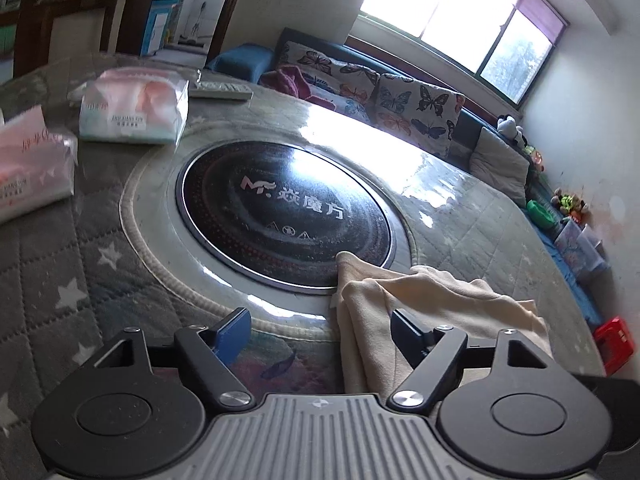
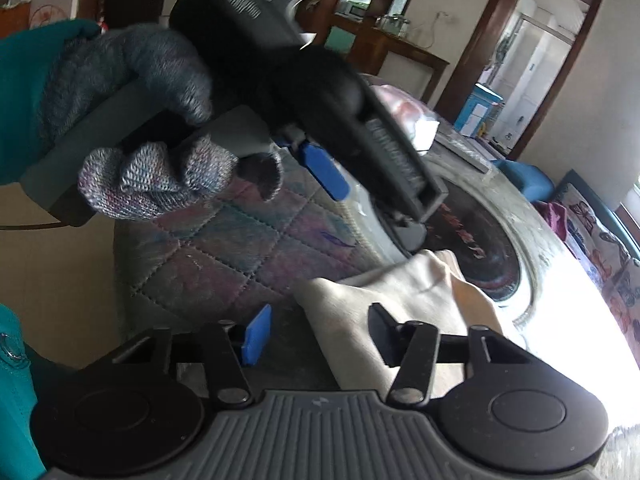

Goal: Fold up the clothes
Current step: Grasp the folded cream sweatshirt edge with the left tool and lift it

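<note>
Left to right. Far left on the grey quilted star-print table cover (image 1: 60,264): two pink-and-white soft tissue packs (image 1: 134,108), with a flat white remote control (image 1: 220,90) behind them. Centre: round black glass induction cooktop (image 1: 284,212) set into the table. Right of that, the cream soft-fabric garment (image 1: 436,300) lies bunched on the table, one corner overlapping the cooktop rim, the rest trailing toward the near edge.

Left gripper (image 1: 320,330): fingers spread wide, blue pad (image 1: 234,330) on the left, black finger on the right sitting just over the cloth; nothing pinched. Right wrist view shows it from the side, in a grey knit-gloved hand (image 2: 152,128), tips near the garment's far corner.

Right gripper (image 2: 318,334): fingers also spread, blue pad (image 2: 258,334) off the cloth, black finger over it, gripping nothing.

Background right: long sofa with butterfly-print cushions (image 1: 400,100), bright window (image 1: 460,8).

Progress, my judgement: garment looks partly doubled over with layered edges, but creased and uneven. Not a tidy fold yet. Left to do: grab edges, straighten, finish the fold.
</note>
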The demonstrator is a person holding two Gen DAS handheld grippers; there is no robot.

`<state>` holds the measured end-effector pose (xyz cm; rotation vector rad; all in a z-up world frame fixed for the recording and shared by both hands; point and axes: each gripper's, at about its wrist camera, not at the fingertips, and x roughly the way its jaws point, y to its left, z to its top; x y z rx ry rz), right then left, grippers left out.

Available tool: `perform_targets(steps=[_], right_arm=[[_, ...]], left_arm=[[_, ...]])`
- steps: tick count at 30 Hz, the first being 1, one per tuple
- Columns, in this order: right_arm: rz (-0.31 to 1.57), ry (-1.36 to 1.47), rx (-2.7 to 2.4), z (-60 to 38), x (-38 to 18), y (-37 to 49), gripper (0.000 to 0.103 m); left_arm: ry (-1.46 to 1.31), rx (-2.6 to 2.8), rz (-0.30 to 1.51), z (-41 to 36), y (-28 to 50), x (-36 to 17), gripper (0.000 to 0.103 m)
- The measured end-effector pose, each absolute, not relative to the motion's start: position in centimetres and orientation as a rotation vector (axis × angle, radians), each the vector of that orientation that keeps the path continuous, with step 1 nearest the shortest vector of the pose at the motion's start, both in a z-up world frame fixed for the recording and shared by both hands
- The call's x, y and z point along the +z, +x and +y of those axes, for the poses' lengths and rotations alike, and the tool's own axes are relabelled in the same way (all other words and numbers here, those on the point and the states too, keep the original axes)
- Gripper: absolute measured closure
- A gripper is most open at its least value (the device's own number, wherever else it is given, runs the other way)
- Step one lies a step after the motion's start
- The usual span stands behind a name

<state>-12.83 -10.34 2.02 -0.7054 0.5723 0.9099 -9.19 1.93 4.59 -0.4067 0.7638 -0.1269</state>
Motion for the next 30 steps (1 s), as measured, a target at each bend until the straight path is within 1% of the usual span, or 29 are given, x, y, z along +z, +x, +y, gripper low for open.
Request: perform_targets(steps=[1, 2, 3, 5, 6, 7, 12, 18, 23, 24, 25, 26, 27, 28, 30], right_arm=[[0.574, -0.707, 0.907, -10.1, 1.8, -12.8, 0.057], [0.579, -0.711, 0.901, -10.0, 1.6, -12.6, 0.063], [0.582, -0.715, 0.893, -9.8, 1.5, -12.5, 0.065], [0.581, -0.705, 0.875, -9.8, 1.4, -12.2, 0.077], [0.583, -0.692, 0.869, -9.9, 1.5, -12.0, 0.080], [0.585, -0.677, 0.864, -10.1, 1.7, -11.8, 0.085], [0.593, -0.546, 0.861, -11.5, 3.3, -11.1, 0.088], [0.583, -0.423, 0.849, -13.6, 5.4, -10.3, 0.090], [0.568, -0.379, 0.849, -15.0, 6.4, -10.2, 0.090], [0.569, -0.369, 0.851, -15.2, 6.5, -10.2, 0.090], [0.570, -0.360, 0.854, -15.5, 6.6, -10.2, 0.090], [0.571, -0.358, 0.859, -15.6, 6.6, -10.2, 0.090], [0.571, -0.358, 0.867, -15.7, 6.6, -10.4, 0.090], [0.571, -0.357, 0.874, -15.9, 6.6, -10.5, 0.090], [0.584, -0.344, 0.884, -16.2, 6.5, -10.7, 0.090]], left_arm=[[-0.427, -0.132, 0.768, 2.0, -9.2, 4.5, 0.027], [-0.444, -0.136, 0.772, 2.1, -9.2, 4.5, 0.027], [-0.459, -0.139, 0.775, 2.2, -9.2, 4.4, 0.027], [-0.485, -0.141, 0.781, 2.3, -9.1, 4.3, 0.027], [-0.496, -0.139, 0.784, 2.3, -9.1, 4.3, 0.027], [-0.509, -0.141, 0.788, 2.3, -9.1, 4.2, 0.026], [-0.610, -0.160, 0.818, 2.5, -8.7, 3.8, 0.023], [-0.787, -0.184, 0.862, 2.6, -8.0, 2.8, 0.023], [-0.933, -0.219, 0.902, 2.3, -7.0, 1.5, 0.024], [-0.962, -0.226, 0.910, 2.2, -6.8, 1.2, 0.027], [-0.991, -0.233, 0.917, 2.1, -6.6, 0.9, 0.034], [-1.005, -0.239, 0.927, 2.0, -6.5, 0.6, 0.038], [-1.016, -0.240, 0.938, 2.0, -6.3, 0.2, 0.049], [-1.028, -0.240, 0.948, 2.0, -6.2, -0.2, 0.063], [-1.052, -0.241, 0.968, 2.1, -6.0, -0.9, 0.078]])
